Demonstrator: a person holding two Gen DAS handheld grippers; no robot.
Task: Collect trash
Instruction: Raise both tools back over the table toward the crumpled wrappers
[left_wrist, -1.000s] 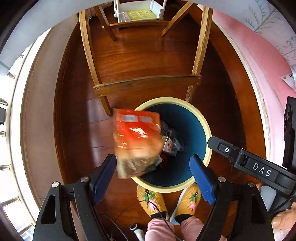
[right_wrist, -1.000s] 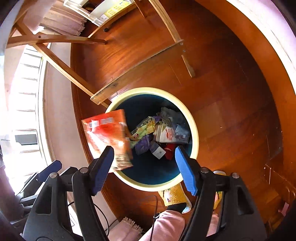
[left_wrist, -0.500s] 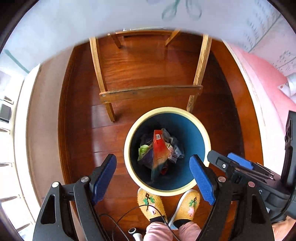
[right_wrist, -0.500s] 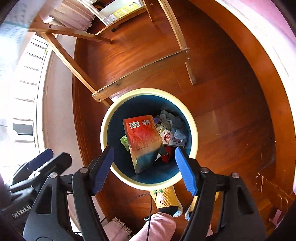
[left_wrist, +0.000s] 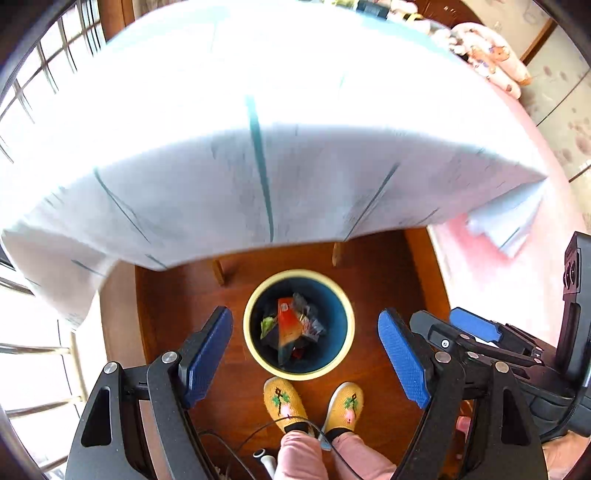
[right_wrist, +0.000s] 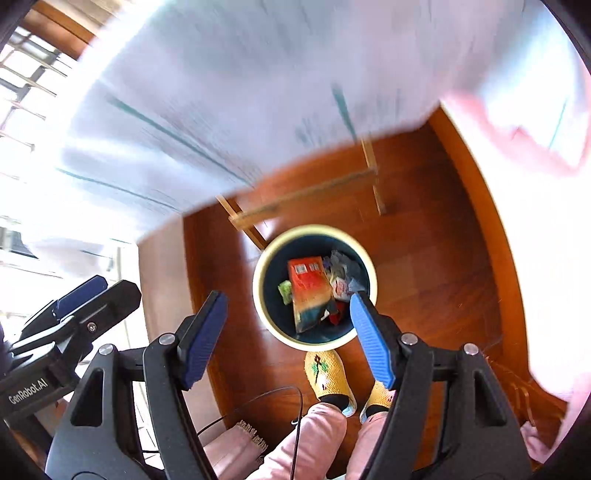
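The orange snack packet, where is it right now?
The orange snack packet lies inside the blue bin on the wooden floor, atop the other wrappers, just ahead of the person's yellow slippers.

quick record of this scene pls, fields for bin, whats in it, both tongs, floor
bin: round cream-rimmed, dark blue trash bin, upright on the floor
contents: orange-red snack packet on top of mixed wrappers
left tongs: open, empty
right tongs: open, empty
floor: reddish-brown wooden boards
near bin: yellow knitted slippers
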